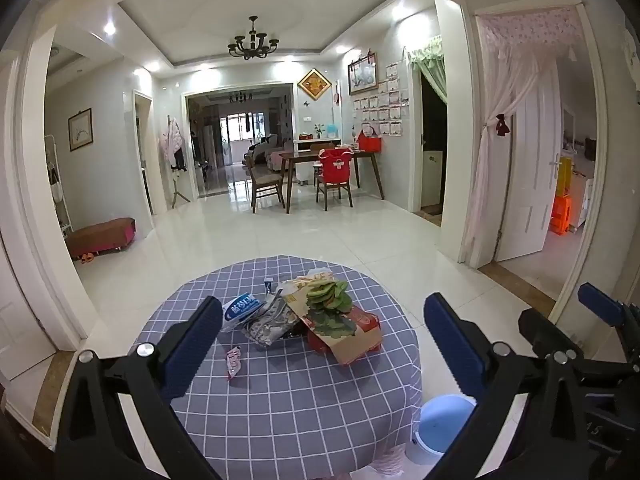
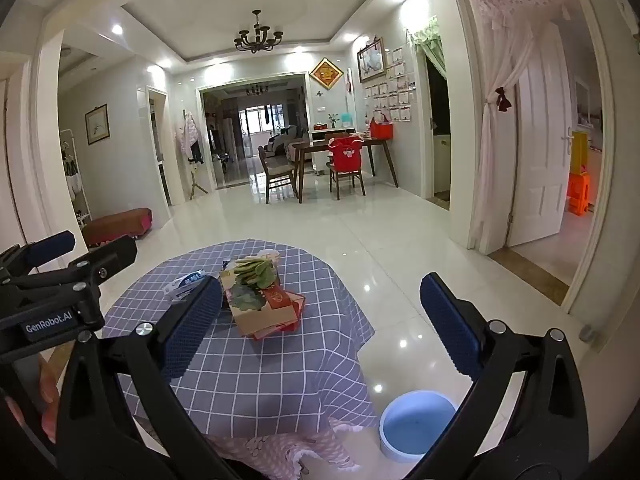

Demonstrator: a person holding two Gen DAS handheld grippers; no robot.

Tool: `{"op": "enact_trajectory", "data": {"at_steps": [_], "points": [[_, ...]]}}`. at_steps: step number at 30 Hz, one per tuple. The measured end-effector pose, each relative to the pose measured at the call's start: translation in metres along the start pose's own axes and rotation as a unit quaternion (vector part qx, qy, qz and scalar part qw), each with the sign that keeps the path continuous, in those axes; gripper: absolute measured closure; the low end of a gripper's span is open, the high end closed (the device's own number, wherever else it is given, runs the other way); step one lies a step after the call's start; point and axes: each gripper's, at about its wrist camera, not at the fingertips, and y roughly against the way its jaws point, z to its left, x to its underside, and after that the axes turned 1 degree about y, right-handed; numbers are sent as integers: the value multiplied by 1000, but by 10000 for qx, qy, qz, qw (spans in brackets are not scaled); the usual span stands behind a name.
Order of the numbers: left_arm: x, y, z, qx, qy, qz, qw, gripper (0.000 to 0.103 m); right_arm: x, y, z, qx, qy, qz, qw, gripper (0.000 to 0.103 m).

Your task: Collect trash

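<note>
Left wrist view: left gripper (image 1: 323, 334) fingers apart above round checked table (image 1: 288, 400); crumpled wrappers (image 1: 264, 320), cardboard box (image 1: 352, 344). Right gripper (image 2: 320, 320) fingers apart; bin (image 2: 416, 424) partly hidden.

Round bench (image 1: 288, 400) in grey checked cloth, trash pile (image 1: 304, 316) mid-top, pink wrapper (image 1: 233, 361) just beside pile
</note>
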Motion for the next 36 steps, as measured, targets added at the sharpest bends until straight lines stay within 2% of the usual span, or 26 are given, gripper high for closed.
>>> {"op": "enact_trajectory", "data": {"at_steps": [18, 36], "points": [[-2, -5, -2, 22, 12, 5, 10000, 4, -4, -7, -13, -24, -20, 11, 10000, 6], [-8, -2, 3, -28, 60, -22, 10000, 4, -6, -5, 3, -88, 36, -31, 9999, 6]]}}
